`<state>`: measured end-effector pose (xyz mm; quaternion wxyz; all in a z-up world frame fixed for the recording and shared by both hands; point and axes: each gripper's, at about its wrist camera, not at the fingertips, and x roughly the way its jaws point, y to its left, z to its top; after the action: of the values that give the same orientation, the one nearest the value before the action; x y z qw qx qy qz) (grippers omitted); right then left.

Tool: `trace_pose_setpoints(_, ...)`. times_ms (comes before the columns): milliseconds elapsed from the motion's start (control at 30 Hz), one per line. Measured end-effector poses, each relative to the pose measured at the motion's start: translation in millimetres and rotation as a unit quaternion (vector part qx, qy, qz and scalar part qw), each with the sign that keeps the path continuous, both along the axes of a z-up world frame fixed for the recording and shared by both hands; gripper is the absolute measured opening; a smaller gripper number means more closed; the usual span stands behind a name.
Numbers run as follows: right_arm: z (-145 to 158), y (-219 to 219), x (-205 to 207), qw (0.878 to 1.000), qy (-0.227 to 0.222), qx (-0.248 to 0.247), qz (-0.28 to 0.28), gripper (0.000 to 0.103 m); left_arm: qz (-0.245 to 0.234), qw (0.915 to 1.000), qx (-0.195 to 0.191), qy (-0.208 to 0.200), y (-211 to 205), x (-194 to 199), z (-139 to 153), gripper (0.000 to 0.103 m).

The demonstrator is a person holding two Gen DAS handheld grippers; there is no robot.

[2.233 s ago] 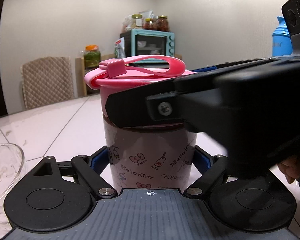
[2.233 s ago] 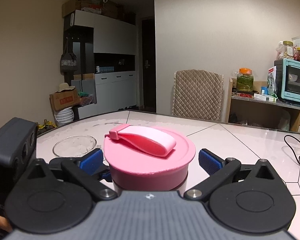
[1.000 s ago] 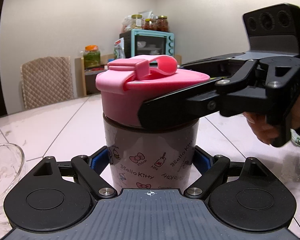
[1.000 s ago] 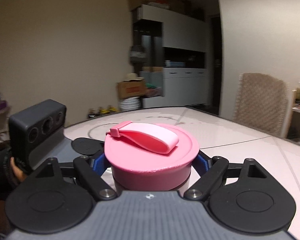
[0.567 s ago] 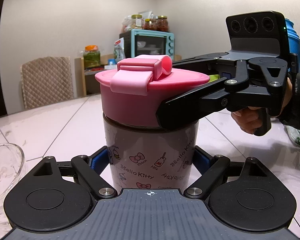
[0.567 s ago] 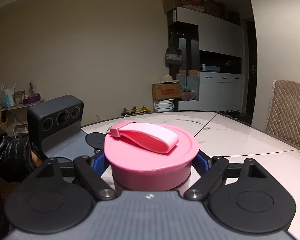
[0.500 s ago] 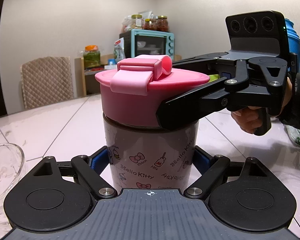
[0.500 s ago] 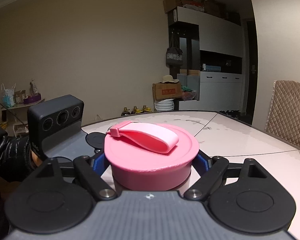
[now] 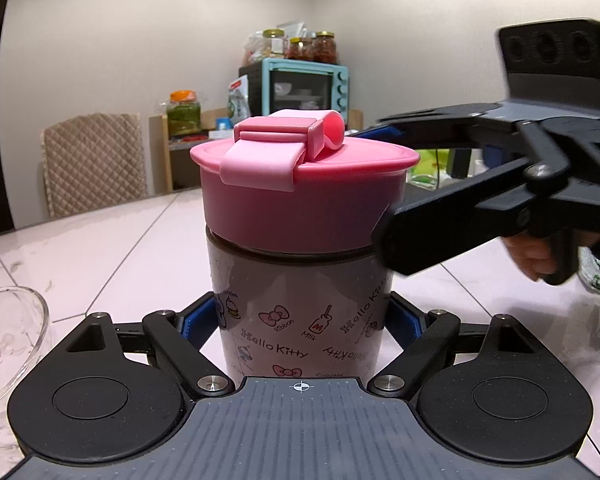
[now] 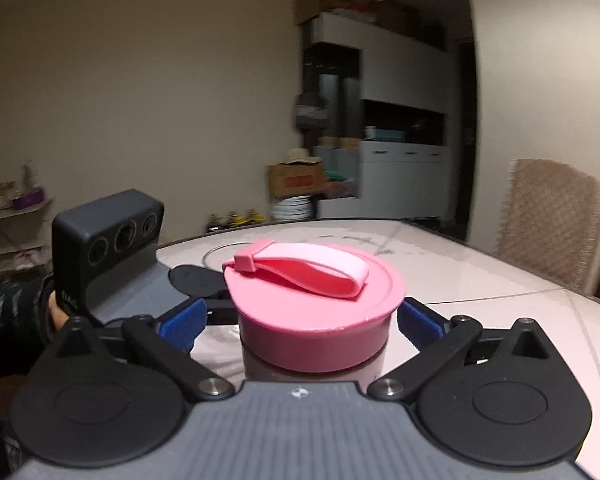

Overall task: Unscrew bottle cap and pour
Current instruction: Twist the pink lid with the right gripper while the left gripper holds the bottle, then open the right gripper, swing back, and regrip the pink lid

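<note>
Bottle (image 9: 300,312) stands upright on the tabletop (image 9: 100,248), clamped at its body by your left gripper (image 9: 300,324). Your right gripper (image 10: 300,320) is opening, its pads just clear of the pink cap (image 10: 313,320) between them.

Glass bowl (image 9: 8,344) near bottle's (image 9: 300,312) left, bare tabletop (image 9: 100,248) behind

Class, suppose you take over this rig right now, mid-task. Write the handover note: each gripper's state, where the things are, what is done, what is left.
Left gripper: shut on the bottle, which stands upright on the table.
Right gripper: jaws opening around the pink cap, pads clear of it on both sides.
Glass bowl: on the table, left of the bottle.
Done: the bottle is secured.
Left: the cap sits on the bottle; regrip, finish unscrewing, lift it off, then pour.
</note>
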<state>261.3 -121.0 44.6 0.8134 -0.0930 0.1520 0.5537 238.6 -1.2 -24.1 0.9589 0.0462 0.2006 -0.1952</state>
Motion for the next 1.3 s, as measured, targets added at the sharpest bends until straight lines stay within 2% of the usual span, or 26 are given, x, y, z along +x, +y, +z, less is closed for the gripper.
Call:
trace_pose_setpoints(100,2,1,-16,0.998,-0.016,-0.001,-0.063,0.103,0.000,1.0000,0.000,0.000,1,0,-1,0.090)
trace_pose_setpoints(267,-2,5,-39,0.989,-0.017,0.017,-0.144,0.103,-0.001,1.0000,-0.001,0.000,1,0,-1,0.090)
trace_pose_setpoints(467,-13,20,-53,0.977,-0.031,0.025,-0.208,0.103,-0.001,1.0000,-0.001,0.000,0,-1,-1,0.090)
trace_pose_setpoints(867,-24,42,-43,0.970,-0.013,0.027,-0.240,0.103,0.000,1.0000,-0.001,0.000,1,-3,-2,0.090)
trace_pose_setpoints(1300,-26,50,-42,0.964,-0.020,0.024,-0.262,0.102,0.000,1.0000,0.000,0.000,0,-4,-1,0.090)
